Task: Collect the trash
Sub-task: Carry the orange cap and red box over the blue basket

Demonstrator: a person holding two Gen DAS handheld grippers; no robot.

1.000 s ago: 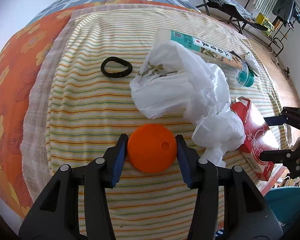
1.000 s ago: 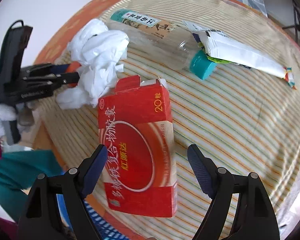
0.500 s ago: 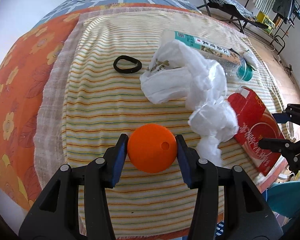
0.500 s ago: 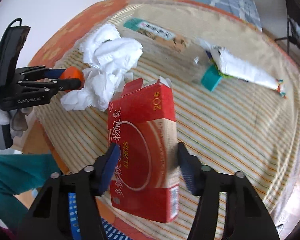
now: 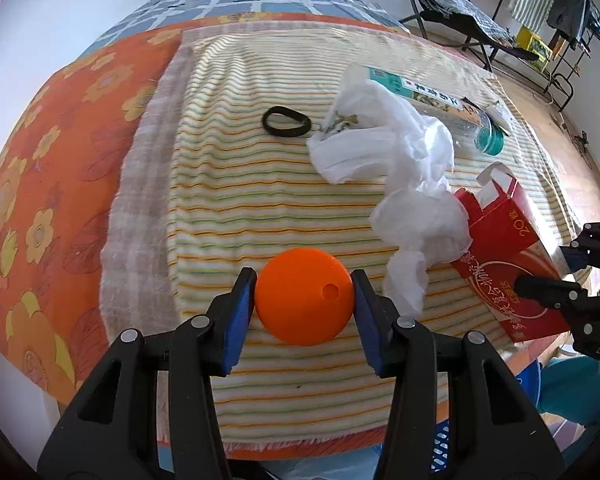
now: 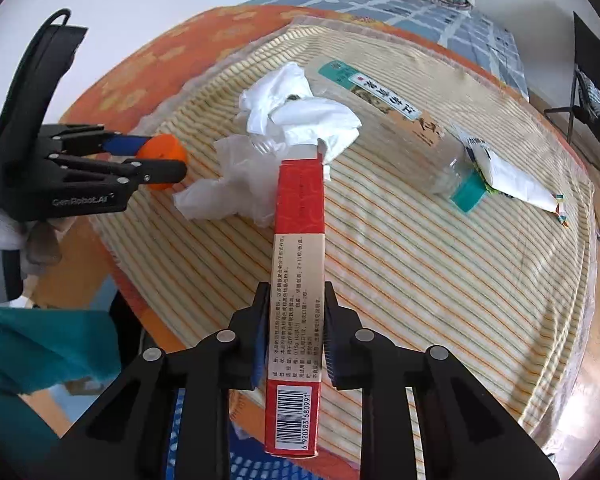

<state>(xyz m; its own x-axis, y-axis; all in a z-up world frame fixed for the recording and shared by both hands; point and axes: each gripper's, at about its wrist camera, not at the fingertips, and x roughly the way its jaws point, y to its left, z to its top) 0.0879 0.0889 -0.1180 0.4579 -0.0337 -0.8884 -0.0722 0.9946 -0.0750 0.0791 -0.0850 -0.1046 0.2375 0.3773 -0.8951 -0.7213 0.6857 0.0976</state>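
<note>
Cardboard carton point(image 6: 298, 280) edge-on between just-closed right tongs point(image 6: 296, 334); smooth, perhaps plastic, orange dome point(image 5: 305, 297) in left tongs point(image 5: 305, 312).

A: Where does the left wrist view look from?
B: Over the bed's point(image 5: 284, 208) near edge, angled steeply down, close.
A: And the right wrist view?
B: Over a corner, also steeply down; both share the crumpled tissue point(image 5: 396, 168) point(image 6: 292, 128) mid-bed.

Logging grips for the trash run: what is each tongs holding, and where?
Left tongs: round orange plastic cap, pinched across its sides. Right tongs: flat red cardboard medicine box, clamped on its broad faces near the barcode end.
</note>
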